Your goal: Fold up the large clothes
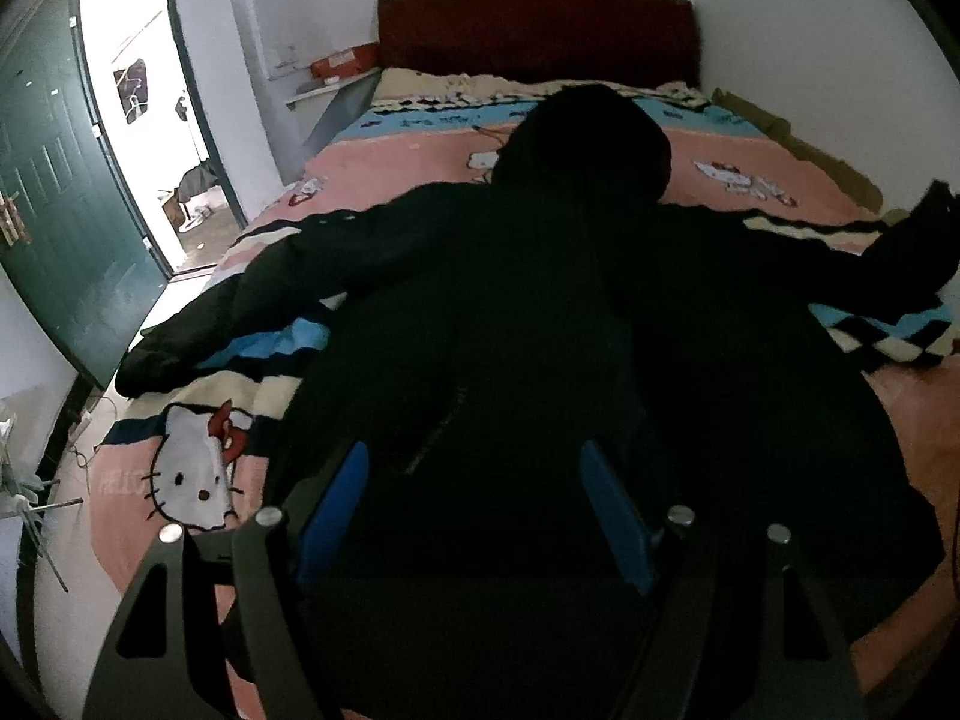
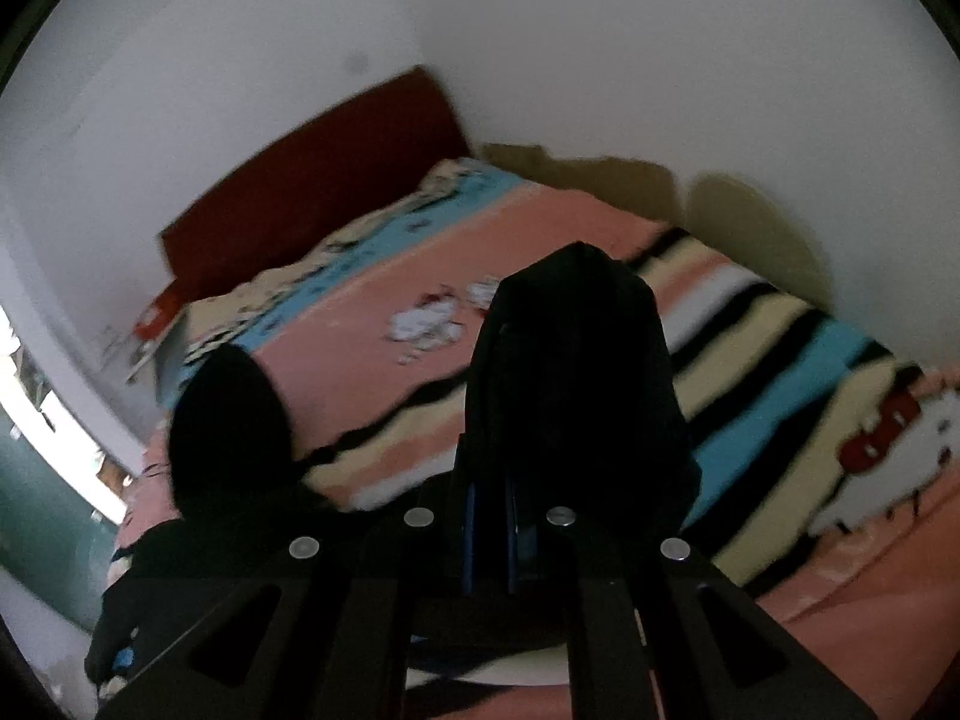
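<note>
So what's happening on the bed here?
A person with a gripper in each hand is folding a black hooded jacket spread on a cartoon-cat blanket. The right gripper is shut on the jacket's right sleeve, lifting it off the blanket. The left gripper hangs open over the jacket's hem, gripping nothing.

A home bedroom: a bed (image 1: 780, 174) with cartoon-cat blanket, dark red headboard (image 1: 540, 30) and green door (image 1: 54, 210).

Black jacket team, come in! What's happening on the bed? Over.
Left gripper open above big black hooded jacket. Right gripper shut on black sleeve, lifted off cartoon-cat blanket. Nothing in the way.
</note>
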Motion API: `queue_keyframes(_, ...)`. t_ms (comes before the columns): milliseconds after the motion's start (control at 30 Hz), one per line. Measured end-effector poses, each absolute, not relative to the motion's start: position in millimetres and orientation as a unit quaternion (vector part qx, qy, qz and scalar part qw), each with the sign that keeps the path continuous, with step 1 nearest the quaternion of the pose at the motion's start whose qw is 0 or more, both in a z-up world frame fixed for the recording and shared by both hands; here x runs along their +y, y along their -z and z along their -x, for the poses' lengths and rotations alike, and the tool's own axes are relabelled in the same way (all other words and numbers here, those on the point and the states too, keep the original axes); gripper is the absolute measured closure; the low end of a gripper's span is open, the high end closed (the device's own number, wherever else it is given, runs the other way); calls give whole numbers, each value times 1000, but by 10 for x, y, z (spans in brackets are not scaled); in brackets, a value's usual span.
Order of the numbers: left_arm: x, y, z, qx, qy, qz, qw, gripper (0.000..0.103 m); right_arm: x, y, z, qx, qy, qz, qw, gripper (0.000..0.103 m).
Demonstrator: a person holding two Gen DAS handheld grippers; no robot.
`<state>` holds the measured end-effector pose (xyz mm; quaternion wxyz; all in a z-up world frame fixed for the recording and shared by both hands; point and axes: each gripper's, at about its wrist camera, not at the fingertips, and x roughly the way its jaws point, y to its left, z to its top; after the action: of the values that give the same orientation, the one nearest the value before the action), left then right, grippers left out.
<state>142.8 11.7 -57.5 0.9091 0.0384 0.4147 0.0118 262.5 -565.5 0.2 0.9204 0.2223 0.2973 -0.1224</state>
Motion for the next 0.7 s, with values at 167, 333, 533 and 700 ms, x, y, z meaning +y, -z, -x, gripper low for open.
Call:
queue_keyframes(167, 276, 477, -1387, 395, -21, -25, 918, 31, -5088, -365, -2763, 285, 67, -202, 935, 96)
queue_keyframes(333, 480, 412, -1354, 382, -27, -9, 924, 31, -4553, -580, -2917, 278, 21, -188, 942, 96)
queue_keyframes(533, 711, 455, -1333, 383, -29, 14, 923, 31, -3755, -770, -3120, 281, -29, -151, 947, 96)
queue_keyframes(700, 911, 484, -1306, 379, -41, 33, 924, 31, -3119, -769, -3284, 290, -70, -127, 946, 96)
